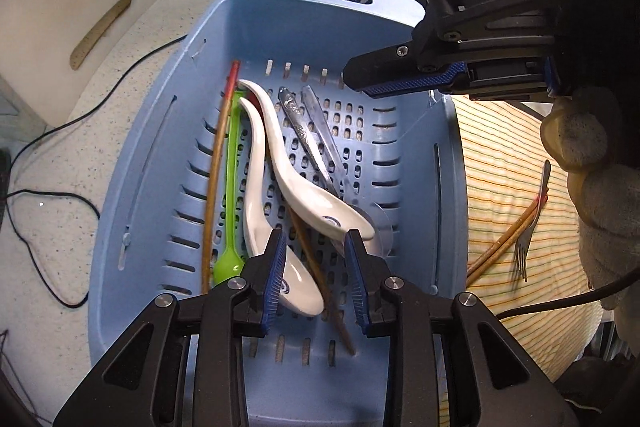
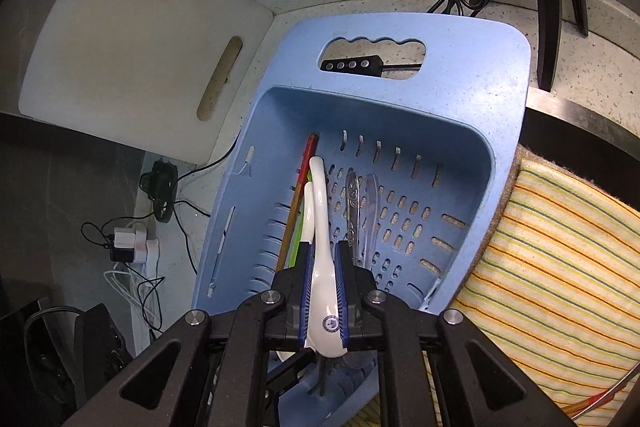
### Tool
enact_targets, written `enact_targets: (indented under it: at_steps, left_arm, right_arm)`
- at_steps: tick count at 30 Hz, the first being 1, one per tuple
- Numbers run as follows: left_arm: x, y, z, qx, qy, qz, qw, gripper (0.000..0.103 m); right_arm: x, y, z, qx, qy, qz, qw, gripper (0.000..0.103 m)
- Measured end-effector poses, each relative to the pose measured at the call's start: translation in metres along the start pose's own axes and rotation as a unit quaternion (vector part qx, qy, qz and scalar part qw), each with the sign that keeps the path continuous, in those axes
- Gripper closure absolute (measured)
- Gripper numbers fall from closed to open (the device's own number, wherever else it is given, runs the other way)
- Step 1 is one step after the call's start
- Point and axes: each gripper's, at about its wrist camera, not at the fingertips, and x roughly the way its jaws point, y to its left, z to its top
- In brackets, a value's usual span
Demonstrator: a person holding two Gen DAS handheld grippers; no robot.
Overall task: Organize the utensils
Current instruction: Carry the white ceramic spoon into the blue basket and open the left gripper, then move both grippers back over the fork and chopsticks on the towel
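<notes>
Seen from the left wrist, the left jaws [image 1: 316,267] are open and hold nothing. They hang low inside the light blue plastic basket with holes [image 1: 168,155]. The round end of a plain white ceramic spoon [image 1: 256,195] lies between them, and a thin brown wooden chopstick [image 1: 320,279] lies there too. The pads do not squeeze either one. A second white ceramic spoon with a small blue mark [image 1: 288,155] lies just ahead of the jaws. A green plastic spoon [image 1: 231,187] and a long brown chopstick with a red end [image 1: 214,179] lie beside it. Two shiny silver handles [image 1: 296,119] lie farther ahead. The right jaws [image 1: 356,79] are far ahead and higher up, above the basket. They are pinched almost together with nothing in them, and a gloved hand [image 1: 588,163] is behind them. Off to the side, a metal fork [image 1: 528,239] and two more brown chopsticks [image 1: 500,247] lie on a yellow striped cloth [image 1: 504,163]. The basket sits on a speckled tabletop [image 1: 60,187].

Seen from the right wrist, the right jaws [image 2: 323,247] leave only a thin gap. The marked spoon [image 2: 326,291] shows through that gap, down in the basket [image 2: 480,75]. The plain spoon [image 2: 308,203] and the silver handles [image 2: 352,195] lie ahead of the jaws. A white plastic cutting board [image 2: 132,39] stands far ahead, past the basket. The striped cloth [image 2: 560,247] is off to the side.
</notes>
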Motion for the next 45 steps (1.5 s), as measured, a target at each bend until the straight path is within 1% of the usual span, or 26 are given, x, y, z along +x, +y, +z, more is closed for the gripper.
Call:
enact_targets:
  at_steps: [2, 4, 8, 12, 15, 18, 20, 21, 23, 25, 27, 29, 32, 34, 38, 42, 45]
  left_arm:
    - [-0.004, 0.001, -0.001, -0.001, -0.003, 0.004, 1.0000, 0.075]
    - [-0.008, 0.002, -0.002, -0.002, -0.004, 0.007, 1.0000, 0.075]
    - [-0.018, 0.000, -0.007, -0.004, -0.011, 0.014, 0.9998, 0.075]
    - [-0.030, -0.005, -0.014, -0.003, -0.017, 0.022, 0.9996, 0.073]
    - [-0.038, -0.011, -0.017, 0.003, -0.023, 0.029, 0.9993, 0.072]
    - [-0.049, -0.019, -0.021, 0.011, -0.034, 0.034, 0.9988, 0.072]
    - [-0.054, -0.024, -0.023, 0.016, -0.041, 0.037, 0.9983, 0.071]
    - [-0.057, -0.027, -0.024, 0.017, -0.044, 0.039, 0.9981, 0.068]
    - [-0.062, -0.034, -0.027, 0.022, -0.052, 0.039, 0.9977, 0.065]
    - [-0.065, -0.041, -0.029, 0.026, -0.056, 0.040, 0.9973, 0.065]
    - [-0.068, -0.047, -0.031, 0.027, -0.061, 0.037, 0.9971, 0.065]
    - [-0.070, -0.055, -0.033, 0.027, -0.064, 0.030, 0.9971, 0.065]
    - [-0.072, -0.066, -0.036, 0.036, -0.066, 0.027, 0.9968, 0.065]
    - [-0.074, -0.074, -0.037, 0.040, -0.068, 0.024, 0.9966, 0.065]
    - [-0.073, -0.092, -0.037, 0.055, -0.067, 0.019, 0.9960, 0.065]
    - [-0.071, -0.110, -0.036, 0.071, -0.065, 0.011, 0.9953, 0.065]
    - [-0.068, -0.124, -0.034, 0.083, -0.064, 0.006, 0.9944, 0.065]
  right_arm:
    - [-0.004, 0.004, -0.002, -0.008, -0.005, 0.000, 1.000, 0.090]
    - [-0.009, 0.006, -0.003, -0.013, -0.008, 0.002, 1.000, 0.085]
    - [-0.021, 0.009, -0.008, -0.024, -0.017, 0.005, 1.000, 0.081]
    - [-0.036, 0.011, -0.016, -0.036, -0.029, 0.004, 0.999, 0.076]
    - [-0.052, 0.014, -0.027, -0.057, -0.049, -0.009, 0.997, 0.074]
    - [-0.070, 0.018, -0.038, -0.078, -0.071, -0.027, 0.994, 0.070]
    - [-0.083, 0.021, -0.047, -0.092, -0.088, -0.044, 0.991, 0.069]
    - [-0.089, 0.024, -0.051, -0.100, -0.096, -0.054, 0.989, 0.069]
    - [-0.101, 0.027, -0.060, -0.116, -0.115, -0.076, 0.984, 0.069]
    - [-0.113, 0.028, -0.069, -0.124, -0.132, -0.090, 0.979, 0.068]
    - [-0.122, 0.028, -0.076, -0.129, -0.143, -0.095, 0.977, 0.068]
    - [-0.133, 0.026, -0.084, -0.130, -0.157, -0.098, 0.974, 0.067]
    - [-0.148, 0.019, -0.093, -0.128, -0.176, -0.105, 0.970, 0.063]
    - [-0.159, 0.013, -0.101, -0.126, -0.190, -0.108, 0.968, 0.057]
    - [-0.175, -0.002, -0.114, -0.118, -0.208, -0.113, 0.964, 0.057]
    - [-0.191, -0.015, -0.126, -0.118, -0.225, -0.140, 0.957, 0.057]
    - [-0.200, -0.024, -0.131, -0.113, -0.231, -0.153, 0.954, 0.057]
